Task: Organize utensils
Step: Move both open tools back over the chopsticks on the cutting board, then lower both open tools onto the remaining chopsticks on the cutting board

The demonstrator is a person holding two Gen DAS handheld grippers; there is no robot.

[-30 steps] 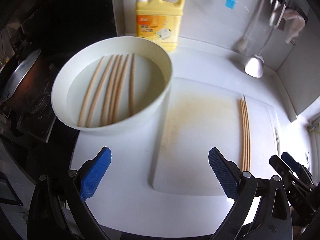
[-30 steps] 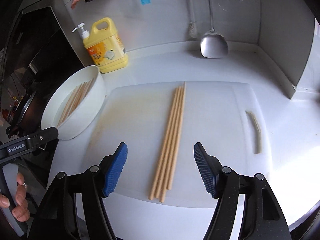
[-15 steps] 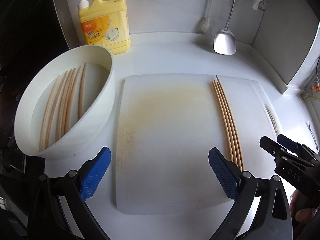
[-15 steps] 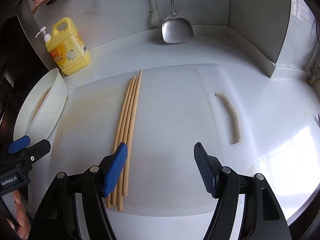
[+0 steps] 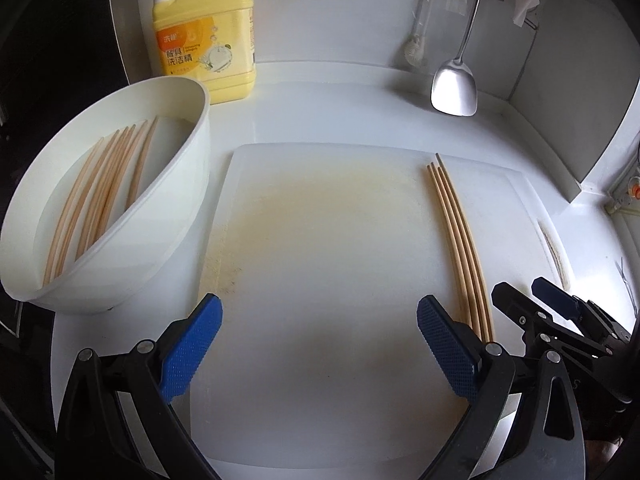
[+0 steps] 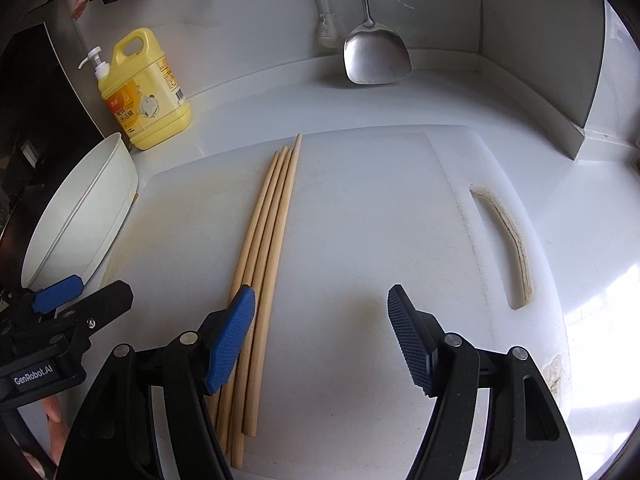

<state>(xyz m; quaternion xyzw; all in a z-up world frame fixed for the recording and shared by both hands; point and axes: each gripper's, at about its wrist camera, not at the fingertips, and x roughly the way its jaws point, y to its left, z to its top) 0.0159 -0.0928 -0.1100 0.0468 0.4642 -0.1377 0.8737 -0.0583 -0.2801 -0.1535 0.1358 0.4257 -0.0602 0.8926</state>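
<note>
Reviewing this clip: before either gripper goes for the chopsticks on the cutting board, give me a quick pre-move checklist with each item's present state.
1. Right gripper open, nothing between its pads: ok.
2. Left gripper open and empty: ok.
3. Chopsticks on the board lie bundled, parallel: ok.
4. Right gripper centred over that bundle: not ok; its left finger overlaps the sticks and the gap lies beside them.
5. Cutting board bare around the bundle: ok.
6. More chopsticks wait in the white bowl; exact count: cannot tell.

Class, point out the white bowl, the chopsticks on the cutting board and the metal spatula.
white bowl (image 5: 160,236), left wrist view, outer wall.
chopsticks on the cutting board (image 6: 268,236), right wrist view, mid-length of the bundle.
metal spatula (image 6: 376,58), right wrist view, blade.
</note>
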